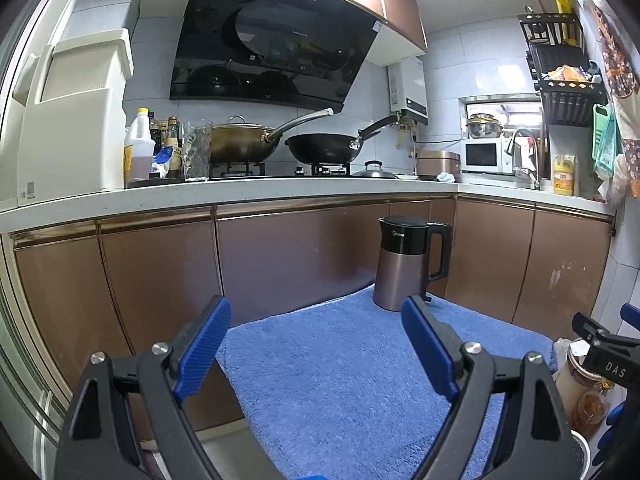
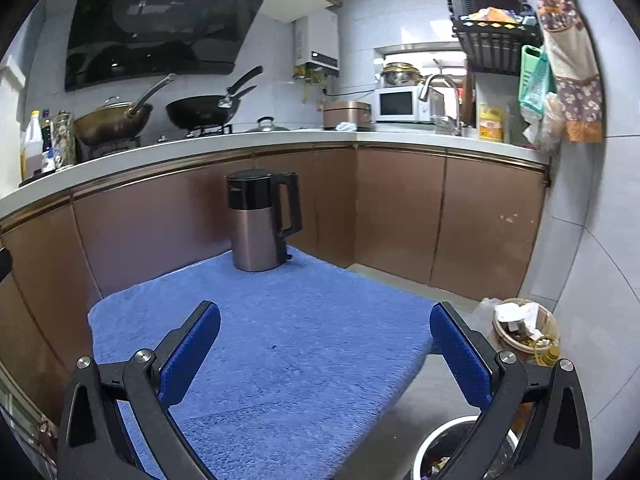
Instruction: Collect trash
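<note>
**Ana:** Two hand-held grippers show, one per wrist view. The left hand-held gripper has its blue pads spread wide with nothing between them; the right hand-held gripper is just as wide apart and empty. Both hover over a table covered by a blue towel.

**Ben:** Where is the trash?

**Ana:** None lies on the towel. Only an electric kettle stands there, upright at the far edge, near the brown cabinet doors. The trash sits off the table's right side, lower down on the floor — a small open bin piled with crumpled white paper and brownish scraps. Nearer the camera is a round white-rimmed bucket; its contents are mostly hidden behind the gripper.

**Ben:** How would that paper handle?

**Ana:** My guess: light, soft, easily crushed. A pinch on a raised fold at the top of the pile should hold it, though loose bits may slip out. The scraps underneath are too small to identify — possibly damp or greasy, so they may cling.
</note>
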The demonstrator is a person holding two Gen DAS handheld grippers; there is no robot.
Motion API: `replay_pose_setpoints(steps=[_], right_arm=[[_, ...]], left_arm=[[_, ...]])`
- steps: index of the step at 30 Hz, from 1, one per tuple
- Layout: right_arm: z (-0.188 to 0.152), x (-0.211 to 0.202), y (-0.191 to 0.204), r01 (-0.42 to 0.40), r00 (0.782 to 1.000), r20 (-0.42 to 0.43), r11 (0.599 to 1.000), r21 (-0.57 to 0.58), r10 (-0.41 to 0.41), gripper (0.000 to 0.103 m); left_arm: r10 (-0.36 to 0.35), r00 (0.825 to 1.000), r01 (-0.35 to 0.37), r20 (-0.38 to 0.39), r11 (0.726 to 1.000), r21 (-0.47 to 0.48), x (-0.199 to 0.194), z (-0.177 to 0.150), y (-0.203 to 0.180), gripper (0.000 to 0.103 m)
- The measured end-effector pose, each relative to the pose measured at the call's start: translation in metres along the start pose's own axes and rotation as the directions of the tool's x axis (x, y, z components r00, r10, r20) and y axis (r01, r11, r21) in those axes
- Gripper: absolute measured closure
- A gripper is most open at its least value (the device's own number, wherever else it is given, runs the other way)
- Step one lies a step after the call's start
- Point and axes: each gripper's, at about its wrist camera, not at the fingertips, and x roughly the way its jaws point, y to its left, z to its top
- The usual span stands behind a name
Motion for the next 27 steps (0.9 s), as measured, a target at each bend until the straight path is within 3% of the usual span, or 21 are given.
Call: replay_pose_setpoints(steps=[12,27], right_arm=[[-0.002,-0.008,-0.017,0.062,0.998,0.011,0.998,0.014,-0.062,0.000],[-0.004,-0.007,-0.020,0.067,0.998,0.000,0.997,0.024,-0.067,0.000]], left_arm=[[-0.012,1.000,0.012,-0.003,1.000,0.002,-0.007,-0.002,-0.005,0.016],[-0.017,1.000,0.017,-0.002,1.000,0.010,-0.015,-0.006,-0.010,0.016]])
